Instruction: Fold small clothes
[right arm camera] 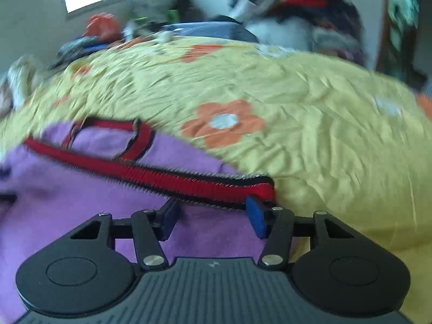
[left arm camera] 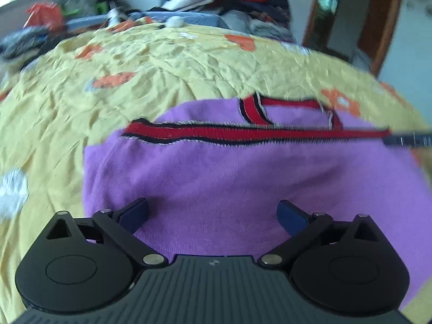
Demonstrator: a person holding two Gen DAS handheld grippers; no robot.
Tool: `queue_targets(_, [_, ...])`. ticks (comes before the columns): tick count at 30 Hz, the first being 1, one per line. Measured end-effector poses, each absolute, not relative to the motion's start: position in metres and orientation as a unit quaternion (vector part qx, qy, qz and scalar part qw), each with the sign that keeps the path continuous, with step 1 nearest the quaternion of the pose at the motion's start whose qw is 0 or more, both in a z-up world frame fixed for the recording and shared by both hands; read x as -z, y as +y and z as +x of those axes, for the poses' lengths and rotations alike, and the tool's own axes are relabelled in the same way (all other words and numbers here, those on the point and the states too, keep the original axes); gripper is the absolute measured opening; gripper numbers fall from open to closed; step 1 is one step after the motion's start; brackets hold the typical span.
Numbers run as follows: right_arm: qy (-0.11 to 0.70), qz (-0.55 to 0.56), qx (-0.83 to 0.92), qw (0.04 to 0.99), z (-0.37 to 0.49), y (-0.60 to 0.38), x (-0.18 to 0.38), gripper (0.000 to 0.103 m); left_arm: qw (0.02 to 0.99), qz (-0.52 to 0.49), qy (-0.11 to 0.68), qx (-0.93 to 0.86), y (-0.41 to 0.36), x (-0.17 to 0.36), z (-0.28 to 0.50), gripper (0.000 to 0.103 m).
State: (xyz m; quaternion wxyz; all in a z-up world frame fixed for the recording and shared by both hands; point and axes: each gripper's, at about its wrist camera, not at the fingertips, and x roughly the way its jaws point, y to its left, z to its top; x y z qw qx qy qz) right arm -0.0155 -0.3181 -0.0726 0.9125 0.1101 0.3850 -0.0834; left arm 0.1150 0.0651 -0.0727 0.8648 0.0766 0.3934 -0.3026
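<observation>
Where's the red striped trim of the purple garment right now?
The red striped trim crosses the purple garment on the yellow floral bedspread; in the right wrist view its end lies just ahead of the open right tongs.

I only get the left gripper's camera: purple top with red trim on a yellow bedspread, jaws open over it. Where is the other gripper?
Observer: The right gripper is at the red trim near the edge of the purple top, jaws open, holding nothing.
Operator: Is that the trim's end?
Observer: Yes, the band ends just past its right finger, with the yellow bedspread beyond.
Operator: Anything on that side I can't see?
Observer: A big orange flower printed on the bedspread, just beyond the top.
</observation>
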Motion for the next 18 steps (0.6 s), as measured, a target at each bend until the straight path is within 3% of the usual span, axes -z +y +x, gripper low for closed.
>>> queue_targets(2, [0.379, 0.086, 0.087, 0.917, -0.029, -0.295, 0.057, 0.072, 0.863, 0.032, 0.41, 0.293, 0.078, 0.067, 0.109, 0.101])
queue_targets(3, [0.374, 0.076, 0.073, 0.922, -0.036, -0.282, 0.053, 0.088, 0.862, 0.022, 0.412, 0.295, 0.083, 0.064, 0.103, 0.1])
queue_targets(4, [0.369, 0.064, 0.064, 0.925, -0.044, -0.266, 0.051, 0.093, 0.863, 0.015, 0.408, 0.299, 0.089, 0.062, 0.094, 0.1])
queue_targets(8, [0.368, 0.029, 0.07, 0.927, -0.079, -0.209, 0.059, 0.093, 0.854, 0.005, 0.419, 0.309, 0.108, 0.071, 0.056, 0.1])
queue_targets(11, [0.383, -0.028, 0.112, 0.916, -0.097, -0.178, 0.077, 0.093, 0.863, 0.074, 0.398, 0.303, 0.115, 0.087, 0.035, 0.101])
queue_targets(13, [0.371, -0.054, 0.137, 0.917, -0.119, -0.175, 0.091, 0.103, 0.867, 0.116, 0.383, 0.296, 0.121, 0.092, 0.028, 0.103])
queue_targets(16, [0.372, 0.055, 0.14, 0.916, -0.154, -0.202, 0.095, 0.103, 0.866, 0.123, 0.378, 0.304, 0.135, 0.094, 0.025, 0.103])
queue_targets(18, [0.38, 0.063, 0.163, 0.908, -0.172, -0.202, 0.089, 0.103, 0.858, 0.129, 0.391, 0.307, 0.14, 0.088, 0.026, 0.103])
